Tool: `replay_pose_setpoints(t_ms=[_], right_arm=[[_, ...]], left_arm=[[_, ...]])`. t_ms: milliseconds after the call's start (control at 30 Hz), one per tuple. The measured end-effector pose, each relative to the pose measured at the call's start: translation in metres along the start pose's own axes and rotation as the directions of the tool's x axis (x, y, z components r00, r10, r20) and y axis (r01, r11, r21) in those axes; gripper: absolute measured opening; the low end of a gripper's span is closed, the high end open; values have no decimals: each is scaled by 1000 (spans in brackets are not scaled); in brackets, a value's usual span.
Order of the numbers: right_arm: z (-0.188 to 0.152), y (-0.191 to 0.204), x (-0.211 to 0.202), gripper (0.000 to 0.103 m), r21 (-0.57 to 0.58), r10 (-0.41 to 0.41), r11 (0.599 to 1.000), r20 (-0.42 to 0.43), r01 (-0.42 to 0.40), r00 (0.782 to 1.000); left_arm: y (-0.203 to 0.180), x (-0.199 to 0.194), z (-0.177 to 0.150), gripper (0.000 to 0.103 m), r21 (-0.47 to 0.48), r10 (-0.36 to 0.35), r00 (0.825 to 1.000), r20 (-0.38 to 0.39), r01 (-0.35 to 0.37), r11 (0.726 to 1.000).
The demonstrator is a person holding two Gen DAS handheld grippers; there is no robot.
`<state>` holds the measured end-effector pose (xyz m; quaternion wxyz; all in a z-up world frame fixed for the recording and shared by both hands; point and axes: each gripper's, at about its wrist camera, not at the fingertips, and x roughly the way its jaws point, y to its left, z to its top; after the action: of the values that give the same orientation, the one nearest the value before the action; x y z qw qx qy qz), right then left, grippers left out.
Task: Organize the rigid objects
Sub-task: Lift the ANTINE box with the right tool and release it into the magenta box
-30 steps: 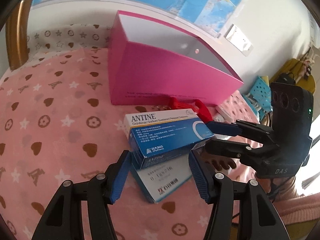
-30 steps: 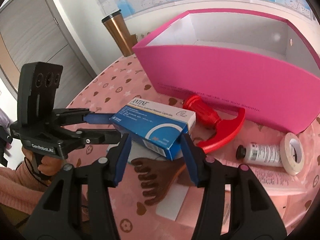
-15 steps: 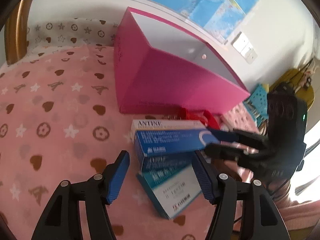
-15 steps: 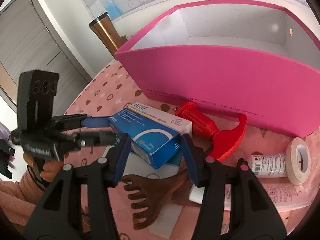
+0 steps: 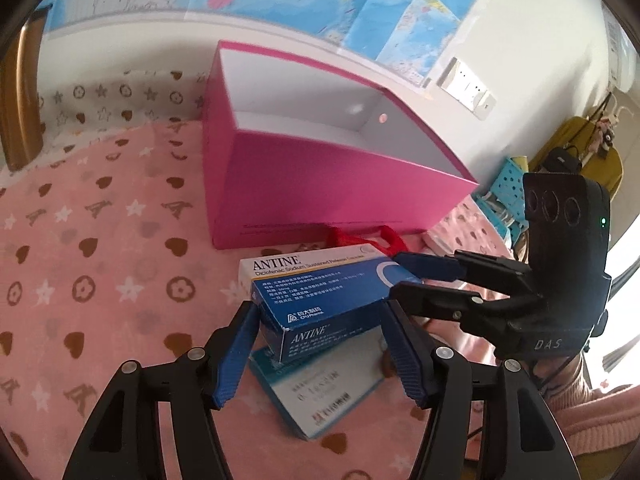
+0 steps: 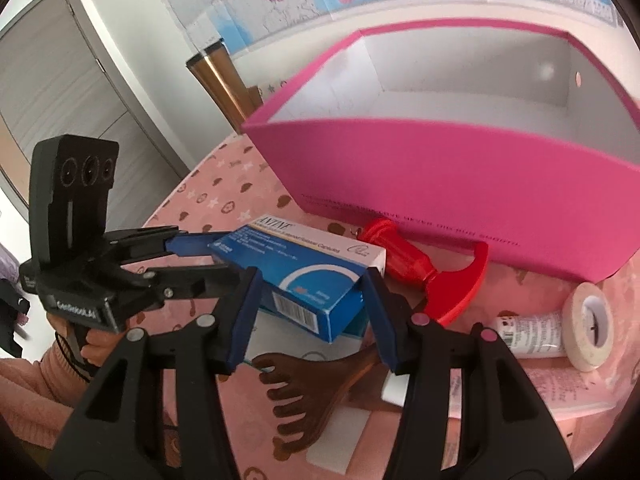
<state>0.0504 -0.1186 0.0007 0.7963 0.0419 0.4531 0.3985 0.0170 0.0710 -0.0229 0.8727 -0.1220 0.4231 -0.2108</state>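
A blue and white ANTINE medicine box is held off the pink tablecloth between both grippers. My left gripper is shut on its near end; in the right wrist view it grips the box's left end. My right gripper is shut on the other end; in the left wrist view it shows at the box's right. The open pink box with a white inside stands just behind.
A teal and white box lies under the lifted one. A red handled tool, a brown wooden scratcher, a small white bottle and a tape roll lie in front of the pink box. A bronze tumbler stands behind.
Both grippers have lifted the ANTINE box off the teal box and carried it up toward the pink box, whose white inside now shows more.
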Motion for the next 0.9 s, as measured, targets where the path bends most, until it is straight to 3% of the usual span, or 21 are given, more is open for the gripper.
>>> replay_pose_setpoints(t_ms=[300,567,767,900], right_arm=[[3,14,-41,55,-78,0,997,85,6,996],[33,23,-82,55,-149,14,989,200,17,980],[70,8,-80,55,-154,24,988,239,14,971],[89,-6,-64,55,-152,24,988,226,11,974]], left_arm=[[-29,-24,9,64,54,10,998,65,-13,998],[-51,-38,49,64,121,41,988,146,-59,991],[-49,-22,90,64,138,104,980,168,-128,982],[-34,-1,107,64,97,129,984,120,-141,985]])
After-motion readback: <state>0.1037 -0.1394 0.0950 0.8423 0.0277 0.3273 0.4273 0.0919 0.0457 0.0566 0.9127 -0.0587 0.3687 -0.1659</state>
